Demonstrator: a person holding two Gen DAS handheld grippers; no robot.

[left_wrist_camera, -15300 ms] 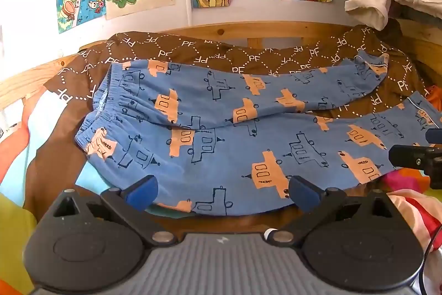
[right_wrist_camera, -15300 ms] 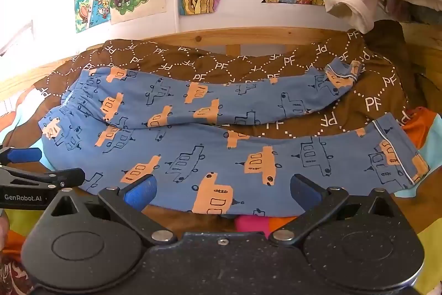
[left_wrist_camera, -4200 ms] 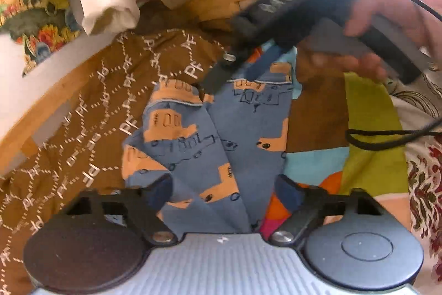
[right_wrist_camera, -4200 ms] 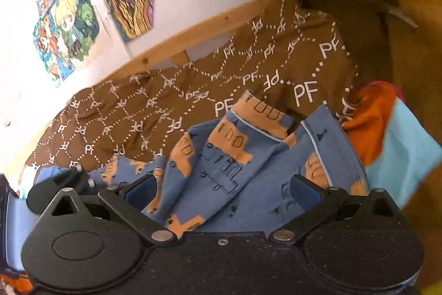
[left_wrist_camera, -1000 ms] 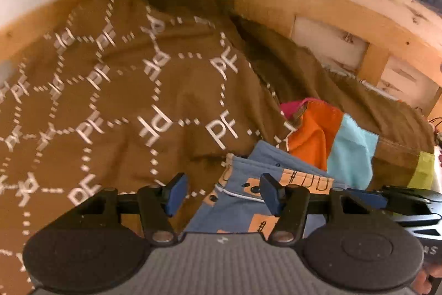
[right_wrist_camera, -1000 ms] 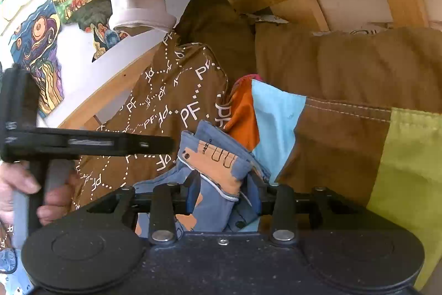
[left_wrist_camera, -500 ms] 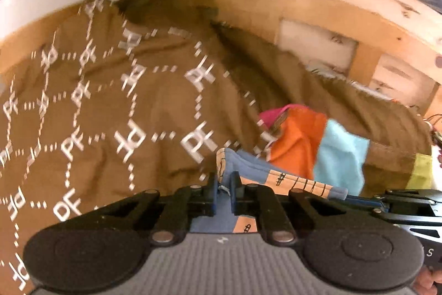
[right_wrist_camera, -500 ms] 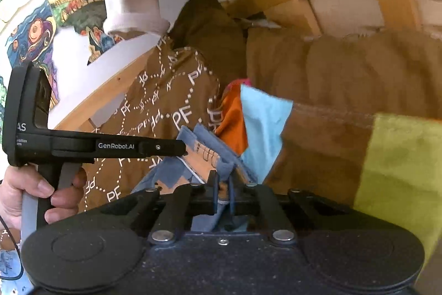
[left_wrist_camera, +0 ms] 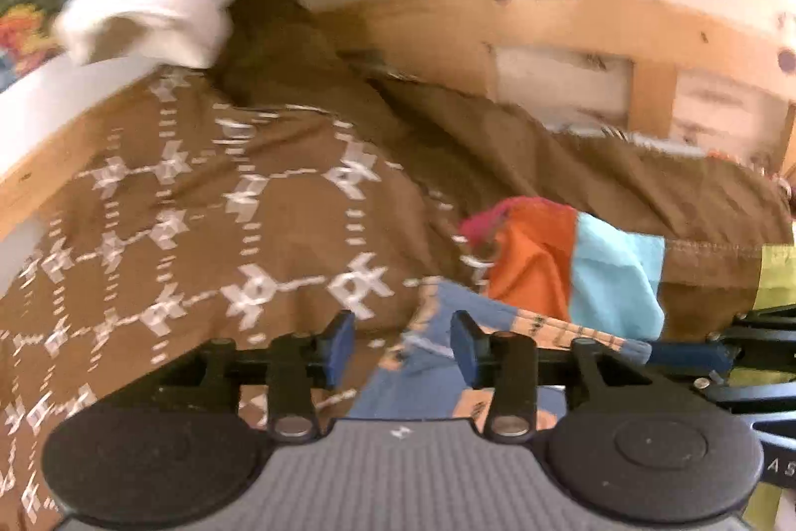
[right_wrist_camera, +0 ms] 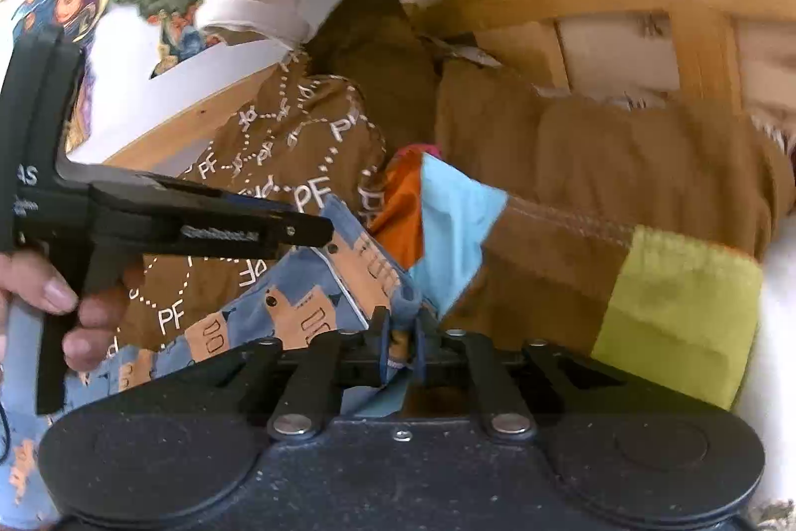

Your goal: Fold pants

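Both hand-held grippers are opening at the hem end of the blue pants (right_wrist_camera: 308,307), which lie on the brown patterned bedspread (left_wrist_camera: 209,202) beside a patchwork blanket (right_wrist_camera: 671,307). On the left gripper (left_wrist_camera: 403,344) the blue pads stand clear of the hem between them. The right gripper (right_wrist_camera: 400,344) has narrower jaws, a bunched fold of the cuff still touching both pads.

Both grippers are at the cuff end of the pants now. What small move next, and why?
Probably close both grippers again before lifting. The left gripper is opening, its pads clear of the blue cuff between them. The right gripper is opening too, though cloth still looks pinched there. The pants lie on the brown blanket, so neither cuff is secure enough to carry over.
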